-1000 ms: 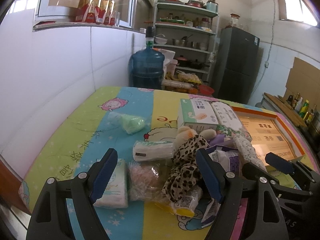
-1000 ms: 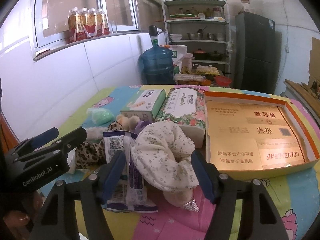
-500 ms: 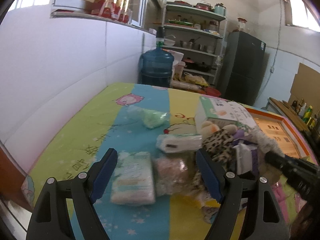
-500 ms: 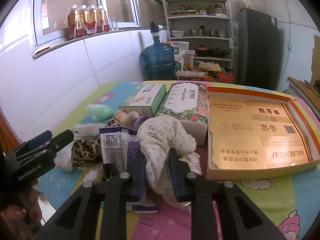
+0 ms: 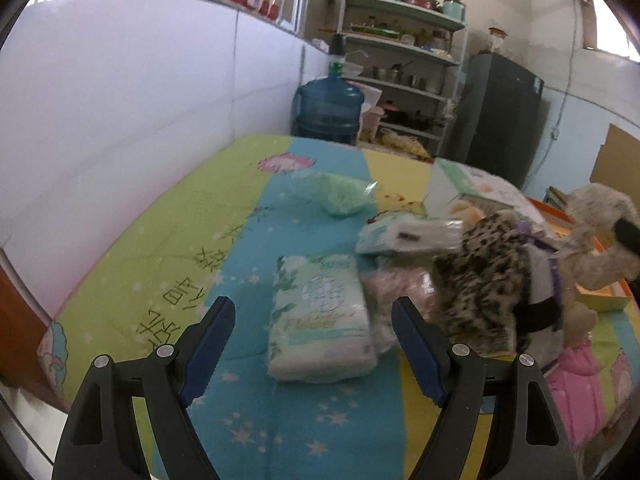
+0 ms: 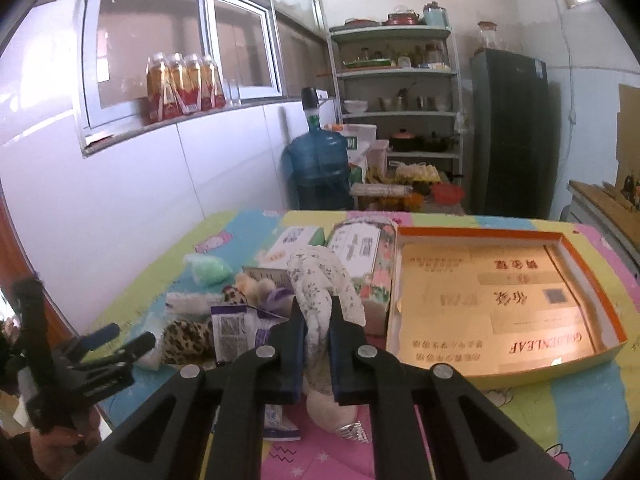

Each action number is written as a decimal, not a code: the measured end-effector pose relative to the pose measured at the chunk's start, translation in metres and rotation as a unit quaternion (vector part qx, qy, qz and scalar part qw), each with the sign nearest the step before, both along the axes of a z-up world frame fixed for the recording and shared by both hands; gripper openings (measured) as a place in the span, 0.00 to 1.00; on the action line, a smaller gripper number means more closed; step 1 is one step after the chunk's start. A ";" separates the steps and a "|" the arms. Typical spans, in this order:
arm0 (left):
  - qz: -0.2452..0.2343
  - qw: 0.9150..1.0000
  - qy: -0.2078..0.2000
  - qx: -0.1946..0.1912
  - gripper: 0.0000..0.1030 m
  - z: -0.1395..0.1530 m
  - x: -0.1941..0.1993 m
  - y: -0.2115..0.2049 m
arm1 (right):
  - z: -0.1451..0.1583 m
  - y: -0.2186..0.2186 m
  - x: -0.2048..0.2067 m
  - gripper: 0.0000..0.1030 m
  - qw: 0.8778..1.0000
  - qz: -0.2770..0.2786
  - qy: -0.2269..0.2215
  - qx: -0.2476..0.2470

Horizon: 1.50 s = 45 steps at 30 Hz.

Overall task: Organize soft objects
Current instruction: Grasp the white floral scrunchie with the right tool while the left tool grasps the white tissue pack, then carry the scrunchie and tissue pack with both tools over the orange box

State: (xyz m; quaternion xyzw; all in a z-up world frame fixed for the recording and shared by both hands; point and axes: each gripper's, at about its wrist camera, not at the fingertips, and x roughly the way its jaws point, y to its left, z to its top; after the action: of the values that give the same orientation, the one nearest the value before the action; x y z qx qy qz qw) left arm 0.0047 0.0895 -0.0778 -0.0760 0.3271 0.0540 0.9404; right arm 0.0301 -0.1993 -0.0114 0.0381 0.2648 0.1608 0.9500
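My right gripper is shut on a cream floral soft toy and holds it lifted above the pile; the toy also shows at the right edge of the left wrist view. My left gripper is open and empty, low over a white tissue pack. A leopard-print plush lies right of the pack, with a pink bagged item between them. A green bagged item lies farther back. The open orange box sits at the right.
A white tissue roll pack, two cardboard tissue boxes and purple sachets crowd the pile. A wall runs along the left. A blue water jug, shelves and a dark fridge stand behind the table.
My right gripper closed on the floral toy and raised it. My left gripper swung left, from over the leopard plush to over the tissue pack, staying open.
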 end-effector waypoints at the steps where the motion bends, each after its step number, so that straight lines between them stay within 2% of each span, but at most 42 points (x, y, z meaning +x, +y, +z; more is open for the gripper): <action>1: 0.003 1.000 0.004 0.002 0.79 -0.003 0.002 0.001 | 0.001 -0.001 -0.001 0.10 1.000 0.000 -0.001 0.001; 7: 0.005 1.000 0.021 -0.007 0.76 -0.018 0.015 0.010 | 0.000 -0.004 -0.002 0.10 1.000 0.001 0.006 0.007; 9: 0.003 0.999 0.029 -0.012 0.57 -0.021 0.019 0.011 | -0.001 -0.005 -0.003 0.10 1.000 0.000 0.005 0.005; 12: 0.000 1.000 0.028 -0.009 0.50 -0.023 0.020 0.008 | 0.000 -0.006 -0.003 0.10 1.000 -0.002 0.004 0.005; 21: 0.001 1.000 0.003 -0.004 0.45 -0.014 0.007 0.008 | 0.001 -0.010 -0.004 0.10 1.000 -0.004 0.000 0.009; 28: -0.012 1.000 -0.028 -0.002 0.45 0.017 0.000 0.003 | 0.008 -0.016 -0.007 0.10 1.000 -0.004 -0.013 0.012; 37: -0.084 0.994 -0.067 -0.014 0.45 0.062 0.003 -0.033 | 0.023 -0.044 -0.012 0.10 0.999 -0.026 -0.038 0.020; 45: -0.173 0.981 -0.073 -0.039 0.45 0.080 0.023 -0.097 | 0.027 -0.087 -0.013 0.10 0.996 -0.073 -0.045 0.036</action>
State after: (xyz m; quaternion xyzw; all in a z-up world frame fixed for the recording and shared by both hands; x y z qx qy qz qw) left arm 0.0275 -0.0070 0.0023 -0.0585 0.2678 -0.1279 0.9532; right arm 0.0171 -0.2864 0.0158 0.0840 0.2121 0.1020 0.9683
